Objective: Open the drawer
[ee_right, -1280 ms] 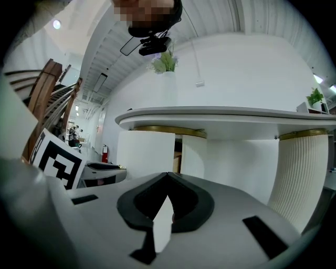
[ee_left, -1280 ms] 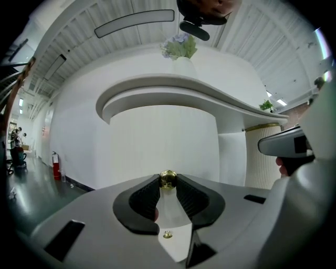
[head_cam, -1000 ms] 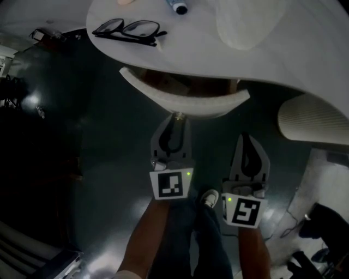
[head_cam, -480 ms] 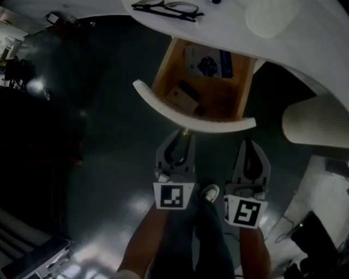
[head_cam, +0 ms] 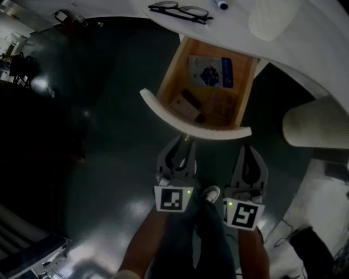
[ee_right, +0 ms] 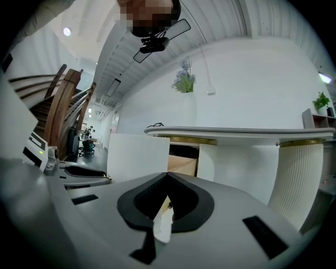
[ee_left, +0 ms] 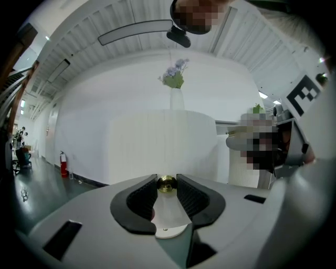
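Gripping the small round brass knob (ee_left: 167, 183), the left tool (head_cam: 183, 143) has its ribbed black pads (ee_left: 137, 198) pinched narrow on both sides of it. The knob sits on the smooth white curved front (head_cam: 163, 109) of the drawer (head_cam: 170, 73), right at this tool's tips. The drawer stands open, reaching away from the tool under the round white worktop (head_cam: 305, 32). Its inside is plain light wood. In it, beyond the tool's tips, lie a flat blue-and-white packet (head_cam: 211, 72), a small tan box (head_cam: 182, 106) and a short dark thing (head_cam: 191, 99). The right tool (head_cam: 246, 148) is just to the right of the left one, near the drawer front but not touching it. Its jaws are pressed together with nothing in them. Far ahead of both tools, thin dark glasses (head_cam: 179, 11) rest on the worktop.
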`<state>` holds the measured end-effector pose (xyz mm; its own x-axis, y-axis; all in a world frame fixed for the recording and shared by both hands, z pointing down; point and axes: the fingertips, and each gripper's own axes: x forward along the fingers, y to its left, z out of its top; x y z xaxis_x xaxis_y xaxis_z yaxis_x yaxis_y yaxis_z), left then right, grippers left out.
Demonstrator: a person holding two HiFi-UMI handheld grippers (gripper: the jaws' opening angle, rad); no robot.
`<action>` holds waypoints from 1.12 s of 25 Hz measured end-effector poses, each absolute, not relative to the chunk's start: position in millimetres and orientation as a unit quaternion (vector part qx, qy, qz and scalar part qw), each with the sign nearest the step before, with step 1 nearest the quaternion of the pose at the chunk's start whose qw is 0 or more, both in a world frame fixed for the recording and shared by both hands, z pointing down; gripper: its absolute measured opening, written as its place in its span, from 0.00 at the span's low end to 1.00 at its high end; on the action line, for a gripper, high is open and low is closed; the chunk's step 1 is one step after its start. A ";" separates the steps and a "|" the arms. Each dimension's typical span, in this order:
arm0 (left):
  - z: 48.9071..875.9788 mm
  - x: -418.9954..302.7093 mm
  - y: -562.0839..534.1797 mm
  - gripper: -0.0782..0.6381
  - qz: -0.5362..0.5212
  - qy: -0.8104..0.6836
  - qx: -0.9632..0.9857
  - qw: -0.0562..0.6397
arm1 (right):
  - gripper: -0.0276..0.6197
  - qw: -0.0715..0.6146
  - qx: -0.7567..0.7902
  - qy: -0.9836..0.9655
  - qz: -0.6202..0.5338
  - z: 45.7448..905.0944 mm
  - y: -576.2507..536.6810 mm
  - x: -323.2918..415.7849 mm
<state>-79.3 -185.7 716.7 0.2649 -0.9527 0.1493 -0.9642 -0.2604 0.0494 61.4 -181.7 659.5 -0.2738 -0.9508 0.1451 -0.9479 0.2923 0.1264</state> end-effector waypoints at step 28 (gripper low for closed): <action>426.6 -65.0 -188.2 0.27 -0.012 -0.612 0.791 0.018 | 0.05 0.037 0.627 -0.775 -0.063 405.6 -189.3 103.0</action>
